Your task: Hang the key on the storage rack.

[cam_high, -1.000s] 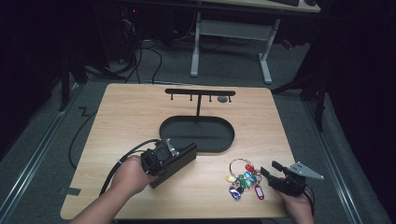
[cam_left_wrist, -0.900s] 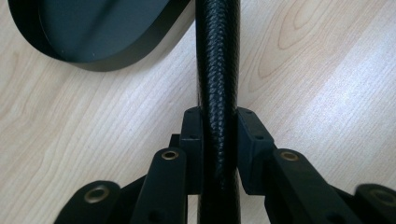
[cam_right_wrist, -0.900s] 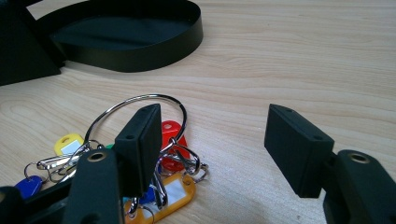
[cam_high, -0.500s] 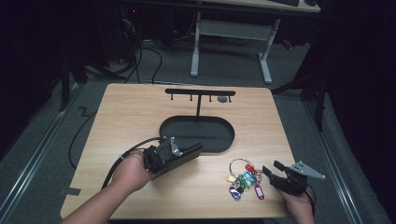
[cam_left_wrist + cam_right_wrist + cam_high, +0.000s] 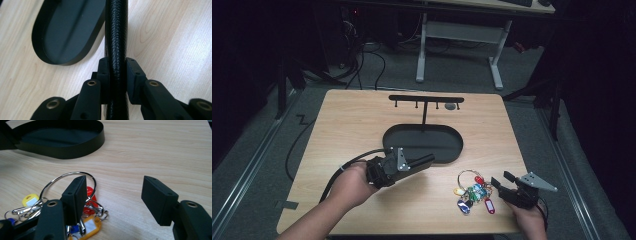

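The left gripper [image 5: 424, 161], at lower centre of the high view, pinches a black textured rod [image 5: 116, 37] whose long axis runs up the left gripper view beside the oval black tray [image 5: 447, 155]. The right gripper [image 5: 501, 181], jaws spread and empty, rests at lower right, just right of the key bunch [image 5: 472, 192].

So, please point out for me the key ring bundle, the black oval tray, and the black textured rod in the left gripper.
key ring bundle [image 5: 473, 192], high view, on the coloured tags.
black oval tray [image 5: 452, 142], high view, on its bare floor.
black textured rod [image 5: 116, 32], left gripper view, on its shaft above the pads.
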The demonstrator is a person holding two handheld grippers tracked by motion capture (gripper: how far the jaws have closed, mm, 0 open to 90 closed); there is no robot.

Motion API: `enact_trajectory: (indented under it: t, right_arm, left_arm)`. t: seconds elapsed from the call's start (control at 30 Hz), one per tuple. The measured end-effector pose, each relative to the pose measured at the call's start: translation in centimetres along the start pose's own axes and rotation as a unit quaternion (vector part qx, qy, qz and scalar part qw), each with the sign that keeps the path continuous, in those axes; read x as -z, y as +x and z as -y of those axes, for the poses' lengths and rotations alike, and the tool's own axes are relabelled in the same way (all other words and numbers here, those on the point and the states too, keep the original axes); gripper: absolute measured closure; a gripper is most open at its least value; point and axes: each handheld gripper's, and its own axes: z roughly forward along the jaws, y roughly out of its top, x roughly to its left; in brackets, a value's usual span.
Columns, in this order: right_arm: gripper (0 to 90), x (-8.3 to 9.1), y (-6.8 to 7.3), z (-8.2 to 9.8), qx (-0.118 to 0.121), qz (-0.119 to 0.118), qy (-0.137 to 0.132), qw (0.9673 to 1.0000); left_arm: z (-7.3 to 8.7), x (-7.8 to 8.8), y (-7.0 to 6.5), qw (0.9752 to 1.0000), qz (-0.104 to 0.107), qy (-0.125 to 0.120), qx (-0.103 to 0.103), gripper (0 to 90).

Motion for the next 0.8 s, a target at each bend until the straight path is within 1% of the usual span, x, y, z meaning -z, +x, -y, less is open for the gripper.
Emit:
enact_trajectory:
  t: [0.03, 0.07, 0.1, 0.13, 0.17, 0.23, 0.27, 0.33, 0.37, 0.4, 0.43, 0.47, 0.5, 0.63, 0.7, 0.73, 0.8]
  right_arm:
    - [37.5, 0.0, 0.1, 0.1, 0.002, -0.001, 0.001, 1.0000]
    - [37.5, 0.1, 0.2, 0.1, 0.001, -0.003, 0.004, 1.0000]
    - [37.5, 0.1, 0.2, 0.1, 0.001, -0.003, 0.004, 1.0000]
    - [37.5, 0.1, 0.2, 0.1, 0.001, -0.002, 0.002, 1.0000]
    - [37.6, 0.1, 0.1, 0.0, 0.002, -0.003, -0.001, 1.0000]
    - [37.5, 0.2, 0.0, -0.1, 0.001, -0.004, -0.005, 1.0000]
    - [37.6, 0.1, -0.2, -0.1, -0.001, -0.004, -0.005, 1.0000]
    - [37.6, 0.0, -0.2, -0.2, -0.002, -0.004, -0.005, 1.0000]
    - [37.6, -0.1, -0.2, -0.2, -0.003, -0.005, -0.005, 1.0000]
    - [37.6, -0.2, -0.2, -0.2, -0.001, -0.007, -0.004, 1.0000]
    - [37.6, -0.2, -0.2, -0.2, -0.001, -0.007, -0.004, 1.0000]
    - [37.6, -0.3, -0.2, -0.2, 0.001, -0.010, -0.004, 0.9999]
    - [37.6, -0.3, -0.2, -0.2, 0.001, -0.010, -0.004, 0.9999]
    - [37.5, -0.2, -0.2, -0.3, 0.000, -0.013, -0.007, 0.9999]
    - [37.6, -0.3, -0.2, -0.3, 0.000, -0.014, -0.007, 0.9999]
    - [37.5, -0.2, -0.2, -0.3, 0.001, -0.015, -0.007, 0.9999]
    - [37.6, -0.2, -0.2, -0.3, -0.001, -0.015, -0.010, 0.9998]
  left_arm:
    - [-0.1, 0.2, 0.0, 1.0000, -0.001, -0.002, -0.003, 75.8]
    - [-0.3, 0.4, 0.1, 0.9999, -0.008, -0.003, -0.014, 75.9]
    - [-0.3, 0.4, 0.1, 0.9999, -0.008, -0.003, -0.014, 75.9]
    - [-0.5, 0.4, 0.1, 0.9996, -0.015, -0.002, -0.024, 75.9]
    - [-0.7, 0.5, 0.2, 0.9994, -0.018, -0.004, -0.028, 75.9]
    - [-0.9, 0.4, 0.4, 0.9992, -0.018, -0.010, -0.033, 75.9]
    - [-1.2, 0.2, 0.6, 0.9987, -0.023, -0.013, -0.044, 75.8]
    - [-1.4, 0.0, 0.7, 0.9985, -0.024, -0.014, -0.047, 75.8]
    - [-1.5, -0.1, 0.8, 0.9982, -0.027, -0.012, -0.052, 75.8]
    - [-1.8, -0.5, 1.1, 0.9976, -0.036, -0.014, -0.059, 75.7]
    - [-1.8, -0.5, 1.1, 0.9976, -0.036, -0.014, -0.059, 75.7]
    - [-2.1, -1.0, 1.4, 0.9969, -0.047, -0.019, -0.060, 75.7]
    - [-2.1, -1.0, 1.4, 0.9969, -0.047, -0.019, -0.060, 75.8]
    - [-2.6, -1.9, 1.6, 0.9951, -0.059, -0.029, -0.074, 75.8]
    - [-2.9, -2.6, 1.8, 0.9938, -0.062, -0.030, -0.087, 75.7]
    - [-3.0, -3.0, 1.9, 0.9930, -0.066, -0.031, -0.093, 75.7]
    - [-3.5, -4.0, 2.1, 0.9905, -0.081, -0.032, -0.107, 75.8]
